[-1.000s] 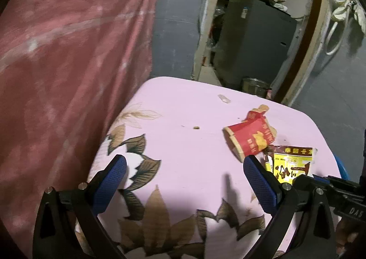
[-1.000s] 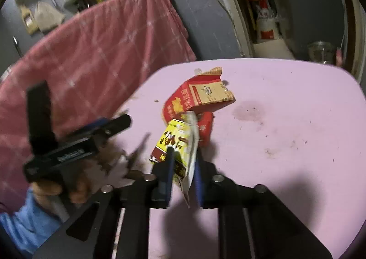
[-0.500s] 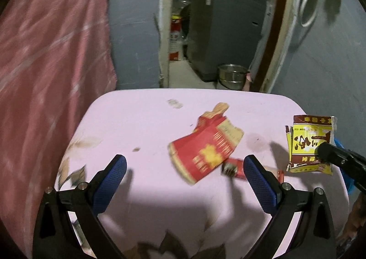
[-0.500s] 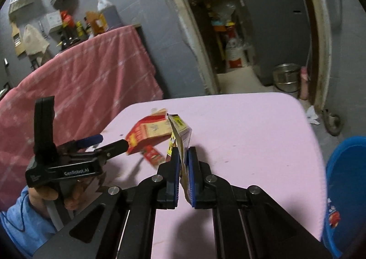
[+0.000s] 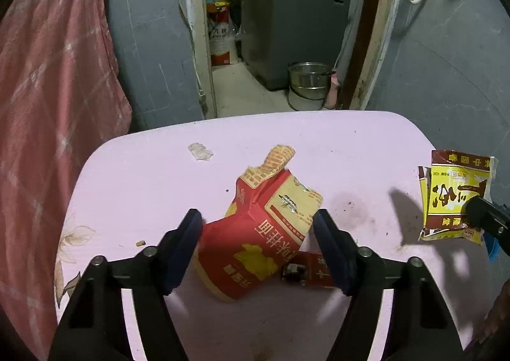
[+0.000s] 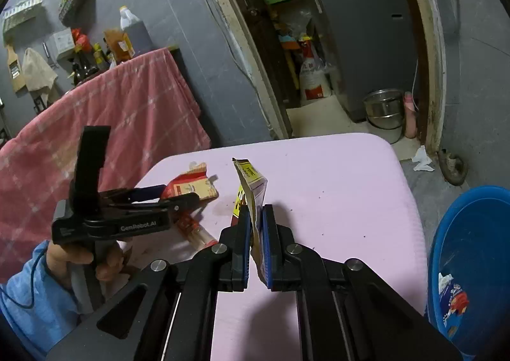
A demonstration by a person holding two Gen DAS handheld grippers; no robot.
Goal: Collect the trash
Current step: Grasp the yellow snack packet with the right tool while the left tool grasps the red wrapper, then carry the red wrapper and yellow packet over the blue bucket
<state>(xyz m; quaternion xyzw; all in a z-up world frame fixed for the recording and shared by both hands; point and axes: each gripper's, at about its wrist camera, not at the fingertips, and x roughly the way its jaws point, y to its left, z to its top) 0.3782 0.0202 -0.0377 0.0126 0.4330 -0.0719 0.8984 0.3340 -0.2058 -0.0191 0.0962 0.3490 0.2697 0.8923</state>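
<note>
A crushed red paper cup [image 5: 264,233] lies on the pink table [image 5: 350,144]. My left gripper [image 5: 258,220] straddles it; its jaws are closing and the blue pads [image 5: 185,249] meet the cup's two sides. In the right wrist view the same left gripper [image 6: 178,195] holds the cup [image 6: 194,185] in a person's hand. A small red packet [image 5: 309,271] lies by the cup's rim. My right gripper [image 6: 255,217] is shut on a yellow and red sachet [image 6: 251,182], held above the table's right side; the left wrist view shows the sachet [image 5: 455,198] too.
A blue bin [image 6: 471,249] with some trash stands on the floor right of the table. A torn paper scrap [image 5: 200,151] and a crumb [image 5: 140,243] lie on the table. A pink checked cloth [image 5: 47,106] hangs at left. A steel pot [image 5: 309,77] sits in the doorway.
My left gripper moved over the red cup and its wide jaws narrowed onto it. My right gripper carried the sachet up and to the right, away from the cup.
</note>
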